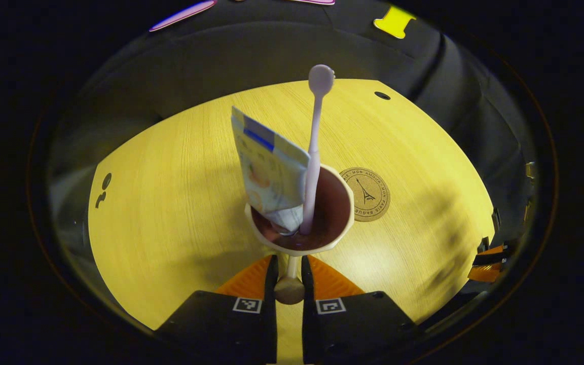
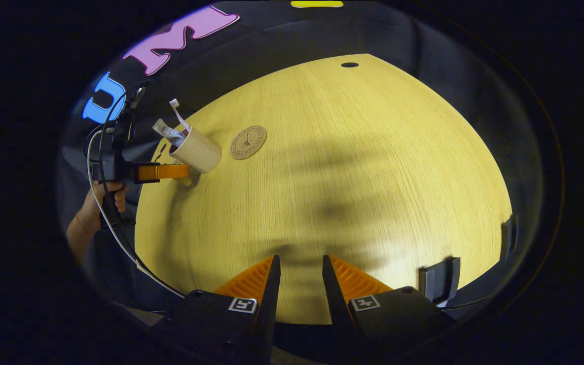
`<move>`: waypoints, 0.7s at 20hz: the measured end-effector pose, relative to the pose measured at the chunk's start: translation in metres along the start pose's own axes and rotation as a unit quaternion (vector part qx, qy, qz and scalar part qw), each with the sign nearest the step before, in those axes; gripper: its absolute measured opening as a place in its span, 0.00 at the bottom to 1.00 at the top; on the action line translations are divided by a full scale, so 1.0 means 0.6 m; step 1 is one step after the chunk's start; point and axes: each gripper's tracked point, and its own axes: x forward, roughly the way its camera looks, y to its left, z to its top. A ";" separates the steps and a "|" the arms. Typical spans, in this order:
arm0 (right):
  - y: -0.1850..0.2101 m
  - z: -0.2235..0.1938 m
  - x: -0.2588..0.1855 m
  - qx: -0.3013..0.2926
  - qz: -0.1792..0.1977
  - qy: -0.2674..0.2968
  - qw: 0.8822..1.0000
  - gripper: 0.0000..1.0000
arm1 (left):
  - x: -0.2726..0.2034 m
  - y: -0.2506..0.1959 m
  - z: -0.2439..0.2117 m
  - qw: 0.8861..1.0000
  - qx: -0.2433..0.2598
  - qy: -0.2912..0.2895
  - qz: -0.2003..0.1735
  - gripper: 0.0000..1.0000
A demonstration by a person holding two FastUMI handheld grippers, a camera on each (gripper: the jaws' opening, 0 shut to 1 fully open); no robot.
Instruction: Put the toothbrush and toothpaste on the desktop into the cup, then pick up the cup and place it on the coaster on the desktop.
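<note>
Over wooden desk (image 1: 170,203), left gripper (image 1: 289,276) pinching cream cup (image 1: 299,223) handle, toothbrush (image 1: 315,147) upright, toothpaste (image 1: 271,170) leaning, coaster (image 1: 365,194) at two o'clock; right gripper (image 2: 299,276) narrowly parted, empty.

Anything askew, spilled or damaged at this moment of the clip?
Nothing spilled or damaged. The cup is tilted in the right gripper view, held by its handle in the left gripper, beside the coaster, not on it. Toothbrush and toothpaste lean inside.

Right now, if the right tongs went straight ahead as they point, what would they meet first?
Probably the bare desktop. The right tongs are open and hold nothing, and nothing stands ahead of them; the cup and coaster sit off left.
</note>
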 end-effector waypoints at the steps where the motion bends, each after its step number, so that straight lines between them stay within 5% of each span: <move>1: 0.000 -0.001 0.000 0.000 0.000 0.000 1.000 0.52 | 0.002 -0.001 0.003 1.000 -0.003 -0.005 0.003 0.23; 14: -0.012 0.007 -0.004 0.008 -0.006 -0.006 1.000 0.52 | -0.019 -0.009 -0.004 1.000 -0.028 -0.014 -0.005 0.17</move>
